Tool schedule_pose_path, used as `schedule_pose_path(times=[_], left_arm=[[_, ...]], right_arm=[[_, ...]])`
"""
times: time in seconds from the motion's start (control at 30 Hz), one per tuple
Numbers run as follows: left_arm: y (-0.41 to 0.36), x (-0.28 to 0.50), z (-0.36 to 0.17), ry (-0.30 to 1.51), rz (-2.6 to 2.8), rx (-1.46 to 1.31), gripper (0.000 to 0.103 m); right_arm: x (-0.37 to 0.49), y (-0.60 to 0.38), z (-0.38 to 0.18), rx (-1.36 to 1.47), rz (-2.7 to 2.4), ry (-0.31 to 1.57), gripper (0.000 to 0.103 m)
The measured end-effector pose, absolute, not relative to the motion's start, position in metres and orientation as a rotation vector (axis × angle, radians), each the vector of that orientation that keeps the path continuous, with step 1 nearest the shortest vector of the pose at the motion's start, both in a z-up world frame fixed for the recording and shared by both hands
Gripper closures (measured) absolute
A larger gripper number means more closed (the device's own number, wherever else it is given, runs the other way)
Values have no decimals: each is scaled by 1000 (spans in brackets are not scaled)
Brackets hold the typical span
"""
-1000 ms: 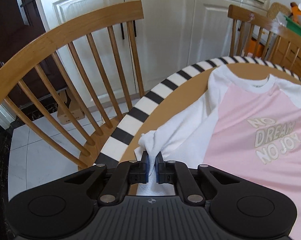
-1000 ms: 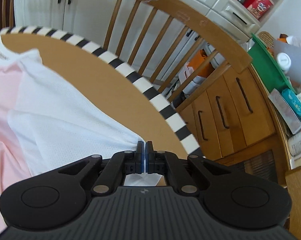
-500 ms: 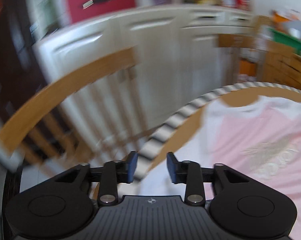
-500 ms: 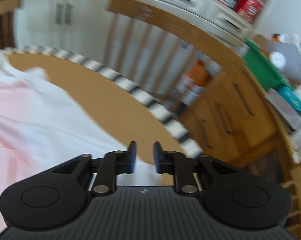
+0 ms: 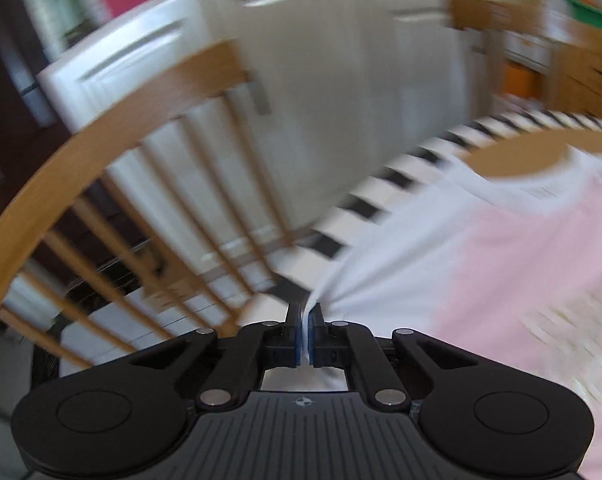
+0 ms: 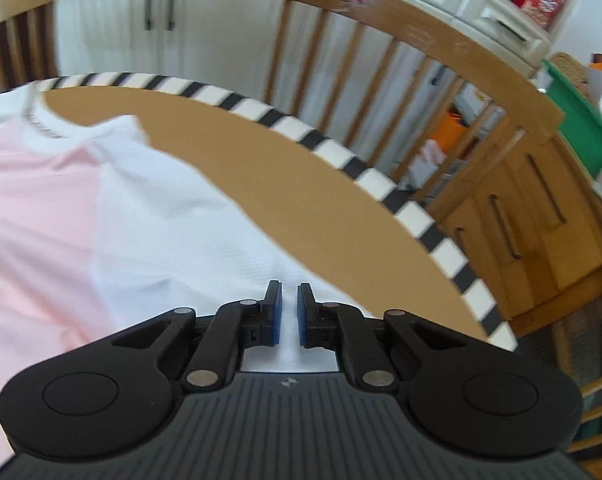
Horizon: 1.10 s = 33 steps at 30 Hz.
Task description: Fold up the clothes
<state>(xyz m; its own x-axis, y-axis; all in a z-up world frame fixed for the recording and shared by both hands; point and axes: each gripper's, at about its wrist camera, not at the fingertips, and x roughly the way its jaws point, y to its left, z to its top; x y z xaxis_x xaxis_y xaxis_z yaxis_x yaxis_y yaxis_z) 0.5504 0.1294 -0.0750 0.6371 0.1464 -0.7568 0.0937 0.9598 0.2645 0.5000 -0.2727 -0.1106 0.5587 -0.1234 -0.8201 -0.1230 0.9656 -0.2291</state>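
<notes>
A pink T-shirt (image 5: 521, 264) with white sleeves lies flat on a round brown table (image 5: 517, 156) with a black-and-white striped rim. In the blurred left wrist view, my left gripper (image 5: 305, 312) is shut on the edge of the white left sleeve (image 5: 381, 264), and the cloth is drawn into a taut point between the pads. In the right wrist view, my right gripper (image 6: 289, 292) hovers over the white right sleeve (image 6: 189, 216). Its jaws are closing with a narrow gap left, and the pads are not pressing on cloth. The T-shirt's (image 6: 41, 184) pink body lies to its left.
A wooden spindle-back chair (image 5: 101, 128) stands past the table's left edge, in front of white cupboards (image 5: 341, 40). Another chair (image 6: 421, 36) stands beyond the table (image 6: 301, 184) on the right. Behind it are a wooden drawer unit (image 6: 521, 216) and a green tray (image 6: 581, 120).
Both grippers let go of the sleeve tips and opened. The left one swung across and shut again on the sleeve edge. The right one shifted over its sleeve and narrowed.
</notes>
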Motion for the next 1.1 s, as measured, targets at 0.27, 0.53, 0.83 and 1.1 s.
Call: schedule_pose_path(times=[0.27, 0.53, 0.83, 1.1], left_arm=[[147, 511, -52, 741, 213, 332, 51], [123, 382, 7, 659, 132, 530, 16], [59, 187, -5, 740, -32, 403, 16], [10, 92, -50, 736, -103, 326, 29]], right_arm=[[468, -295, -99, -295, -158, 937, 87], [308, -254, -77, -230, 187, 946, 77], [175, -232, -81, -186, 272, 965, 65], [137, -246, -81, -105, 218, 959, 63]])
